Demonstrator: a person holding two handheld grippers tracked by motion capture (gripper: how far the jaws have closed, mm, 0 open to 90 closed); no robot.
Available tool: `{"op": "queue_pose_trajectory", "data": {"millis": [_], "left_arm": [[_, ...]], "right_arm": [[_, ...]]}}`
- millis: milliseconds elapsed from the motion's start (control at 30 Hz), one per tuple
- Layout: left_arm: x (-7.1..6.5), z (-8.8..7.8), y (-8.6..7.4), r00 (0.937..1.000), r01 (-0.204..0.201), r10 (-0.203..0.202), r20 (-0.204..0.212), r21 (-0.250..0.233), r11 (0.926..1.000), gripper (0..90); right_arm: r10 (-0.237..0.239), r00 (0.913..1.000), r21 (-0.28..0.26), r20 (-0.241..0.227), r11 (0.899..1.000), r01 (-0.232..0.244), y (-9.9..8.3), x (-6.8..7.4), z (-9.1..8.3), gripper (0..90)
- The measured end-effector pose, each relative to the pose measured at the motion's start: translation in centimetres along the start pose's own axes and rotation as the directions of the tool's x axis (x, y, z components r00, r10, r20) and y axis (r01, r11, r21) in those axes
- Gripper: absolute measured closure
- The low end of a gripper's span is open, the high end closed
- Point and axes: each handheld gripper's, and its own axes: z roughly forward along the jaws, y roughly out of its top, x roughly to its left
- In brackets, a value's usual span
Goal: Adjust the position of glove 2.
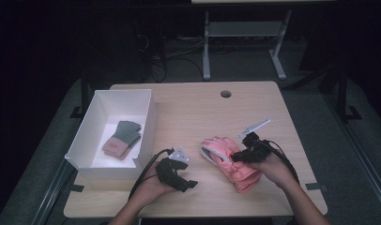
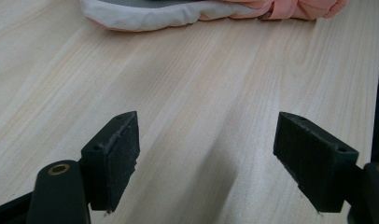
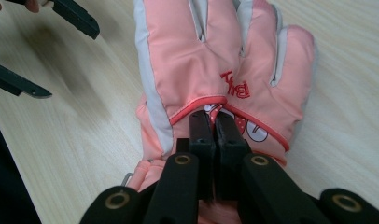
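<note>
So the pink glove (image 1: 231, 161) is lying flat on the wooden worktop (image 1: 188, 112), a bit right of centre near the person's edge. The right gripper (image 1: 240, 154) has its jaws pressed together on a fold of the glove's fabric; in the right gripper view you can see them pinching right where the red piping and the little printed patch are, below the red lettering. The glove's fingers spread away from the camera there, with grey-white strips running between them.

The left gripper (image 1: 191, 183) sits just left of the glove, not touching it, jaws wide apart with nothing between them. In the left gripper view it's just bare wood between the two black pads (image 2: 114, 158), and the glove's white cuff edge shows along the top.

Over on the left side of the worktop there's a white box (image 1: 146, 117) with a second glove (image 1: 122, 138) inside, grey-green with a pinkish cuff. A small white plastic piece (image 1: 255, 126) lies just beyond the right gripper; can't tell what it is.
</note>
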Motion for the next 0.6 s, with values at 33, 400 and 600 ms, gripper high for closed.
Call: {"op": "queue_pose_trajectory", "data": {"millis": [33,400,600], "left_arm": [[0.0,0.0,0.0,1.0000,0.000,0.000,0.000,0.000,1.0000,22.9],[0.5,-1.1,0.2,0.9986,0.053,-0.052,0.008,-0.066,0.9964,62.3],[0.3,-1.5,0.5,0.9981,0.062,-0.062,0.008,-0.057,0.9965,89.6]], "right_arm": [[0.000,1.0000,0.000,0.000,1.000,0.000,0.0,0.0,0.0,87.2],[-0.032,0.9993,-0.143,-0.017,0.989,0.029,-0.5,-0.2,-3.2,62.6],[-0.031,0.9984,-0.230,0.047,0.972,0.041,-2.1,-1.8,-5.5,88.9]]}}
